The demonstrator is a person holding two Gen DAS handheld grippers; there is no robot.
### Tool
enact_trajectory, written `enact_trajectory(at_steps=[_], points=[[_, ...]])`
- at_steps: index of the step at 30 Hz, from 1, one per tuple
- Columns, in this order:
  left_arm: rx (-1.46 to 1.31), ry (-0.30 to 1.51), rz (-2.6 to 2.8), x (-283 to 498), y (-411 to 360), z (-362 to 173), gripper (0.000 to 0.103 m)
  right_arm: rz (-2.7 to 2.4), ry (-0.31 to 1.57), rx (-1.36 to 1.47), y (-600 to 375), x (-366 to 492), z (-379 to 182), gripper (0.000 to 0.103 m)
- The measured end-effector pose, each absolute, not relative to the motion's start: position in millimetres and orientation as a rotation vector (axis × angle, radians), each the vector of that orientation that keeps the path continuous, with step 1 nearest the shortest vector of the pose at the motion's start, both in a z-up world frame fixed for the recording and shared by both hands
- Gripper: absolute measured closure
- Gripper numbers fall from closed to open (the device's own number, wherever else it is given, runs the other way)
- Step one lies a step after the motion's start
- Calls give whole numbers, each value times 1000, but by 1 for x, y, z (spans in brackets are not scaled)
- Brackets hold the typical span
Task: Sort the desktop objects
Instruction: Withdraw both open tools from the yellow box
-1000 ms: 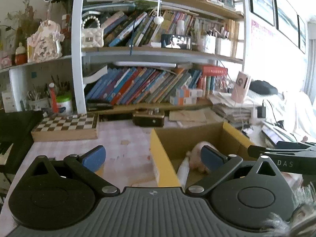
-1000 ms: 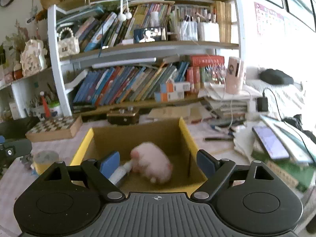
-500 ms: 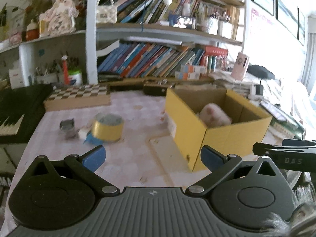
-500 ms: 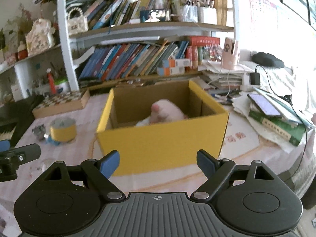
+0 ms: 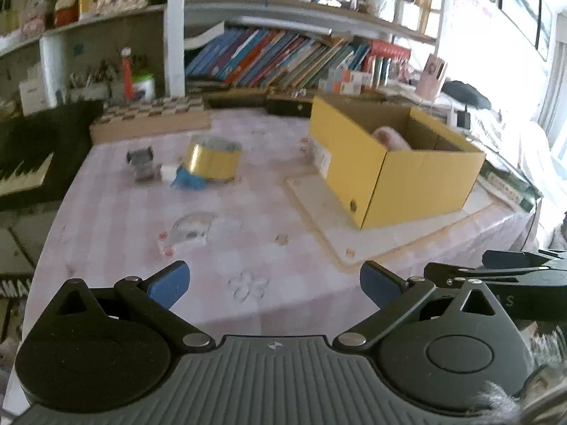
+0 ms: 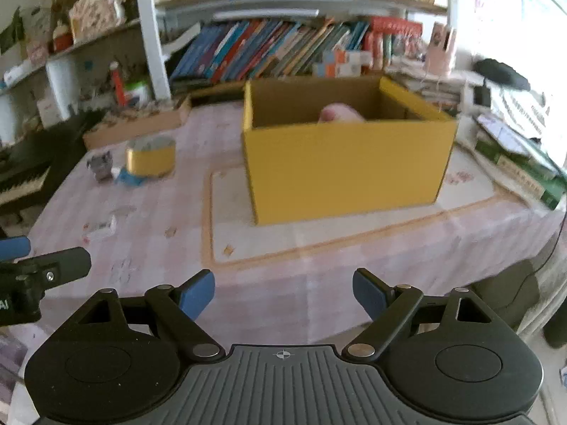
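A yellow cardboard box stands open on the pink checked table, with a pink plush toy inside it. Left of the box sit a gold roll of tape, a blue scrap and a small grey toy. A clear wrapper lies nearer. My left gripper hovers open over the table's near edge, nothing between its blue pads. My right gripper is open too, empty, well short of the box.
A chessboard box lies at the back left, a dark keyboard beyond the table's left edge. Bookshelves fill the back wall. Books and papers pile up at the right. A pale mat underlies the box.
Both grippers have pulled back from the yellow box and tilted downward. The box now sits farther off, and the tape roll, grey toy and wrapper have come into view.
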State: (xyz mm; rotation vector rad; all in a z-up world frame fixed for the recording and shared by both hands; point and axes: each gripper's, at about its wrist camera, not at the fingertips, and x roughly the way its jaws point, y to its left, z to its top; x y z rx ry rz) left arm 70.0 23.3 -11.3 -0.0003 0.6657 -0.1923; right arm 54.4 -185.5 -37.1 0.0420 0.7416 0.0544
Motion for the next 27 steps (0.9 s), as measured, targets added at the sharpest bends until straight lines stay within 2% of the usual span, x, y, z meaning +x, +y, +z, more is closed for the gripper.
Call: enact_trajectory(at_steps=[27], points=[[-43,682,-15,46,89,-13,0,281,769,-52,-105,51,-35,16]])
